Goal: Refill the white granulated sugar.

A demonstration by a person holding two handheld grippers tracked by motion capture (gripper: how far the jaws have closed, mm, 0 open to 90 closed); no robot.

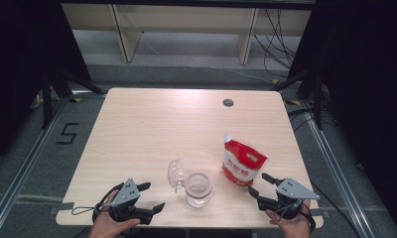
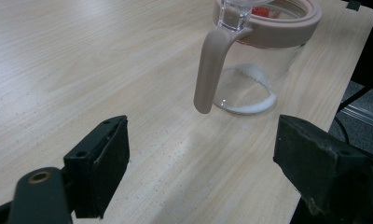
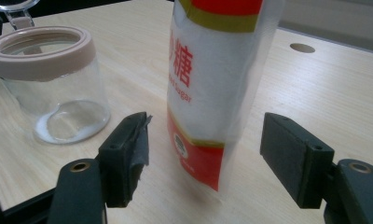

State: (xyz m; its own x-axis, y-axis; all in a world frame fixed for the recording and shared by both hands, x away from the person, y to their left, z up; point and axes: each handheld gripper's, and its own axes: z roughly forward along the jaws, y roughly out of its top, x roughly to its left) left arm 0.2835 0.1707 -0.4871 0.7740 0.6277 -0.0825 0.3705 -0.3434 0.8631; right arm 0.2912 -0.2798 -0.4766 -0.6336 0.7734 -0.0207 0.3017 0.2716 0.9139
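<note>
While both hands wait at the near edge of the bench (image 1: 137,119), the work looks set to be filling the glass jar (image 1: 198,189) from the sugar pouch (image 1: 243,162). The jar sits near the front edge, between the two hands, its clear lid (image 1: 175,174) flipped up on the left side and a thin ring of white sugar lying at its bottom. The pouch stands just to the jar's right and a little farther back, upright, its white spout at the top corner.

The right claw (image 1: 261,186) is spread wide, and in the right gripper view its jaws stand on either side of the pouch's lower body without touching it. The left claw (image 1: 151,196) is likewise released, and the left gripper view looks along its jaws at the jar's beige handle (image 2: 211,70), still apart from it.

To do this step well, I'd say the right claw should move in a touch farther and close on the firm middle of the pouch, not the loose bottom fold, since the film looks slippery and the bag could buckle or tip. A gentle squeeze is enough. The left claw would do best to pinch the handle squarely and steady the jar, because it stands close to the bench edge and could skid when the pouch comes over its beige rim (image 3: 40,52).
</note>
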